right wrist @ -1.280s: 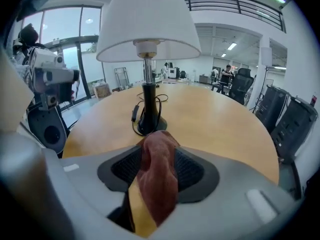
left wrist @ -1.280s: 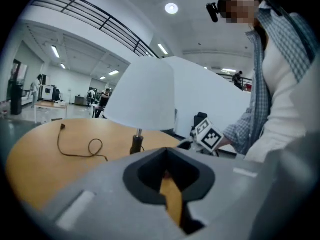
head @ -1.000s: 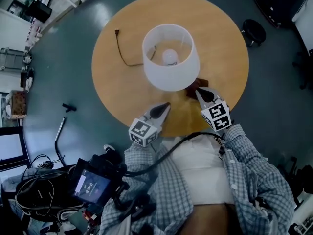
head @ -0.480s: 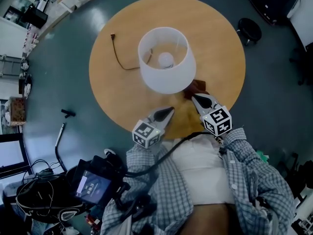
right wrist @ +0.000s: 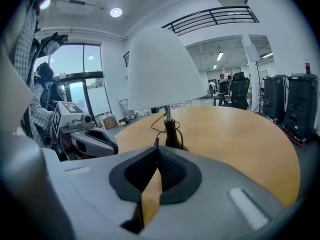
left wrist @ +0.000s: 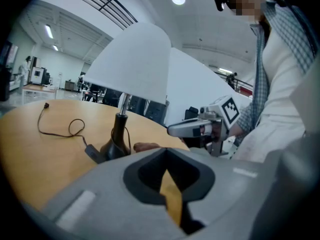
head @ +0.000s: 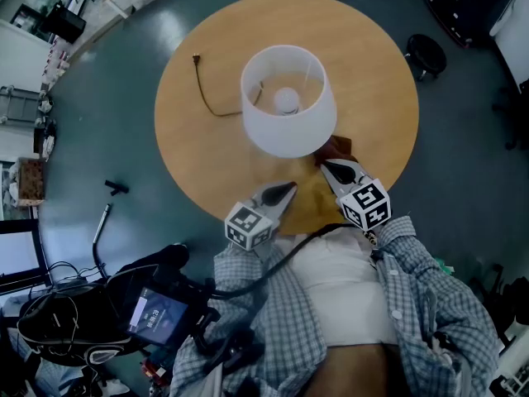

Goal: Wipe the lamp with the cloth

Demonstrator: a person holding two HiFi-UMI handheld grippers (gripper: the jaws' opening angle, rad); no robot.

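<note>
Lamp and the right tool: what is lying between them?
A brown cloth lies there, near the tip of the right tool, partly hidden by the shade of the lamp. The head view shows it.

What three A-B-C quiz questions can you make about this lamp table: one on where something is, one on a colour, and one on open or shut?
1. Where is the cloth?
A) on a chair
B) on the table, by the lamp
C) in a bucket

2. What colour is the lampshade?
A) red
B) green
C) white

3. How are the jaws of the right gripper?
A) together, with nothing between
B) wide apart
C) squeezing the cloth

Answers:
1 B: the head view shows it lying on the wood next to the lamp's foot.
2 C: the shade is plain white in every view.
3 A: the right gripper view shows its jaws meeting with nothing between them.
</note>
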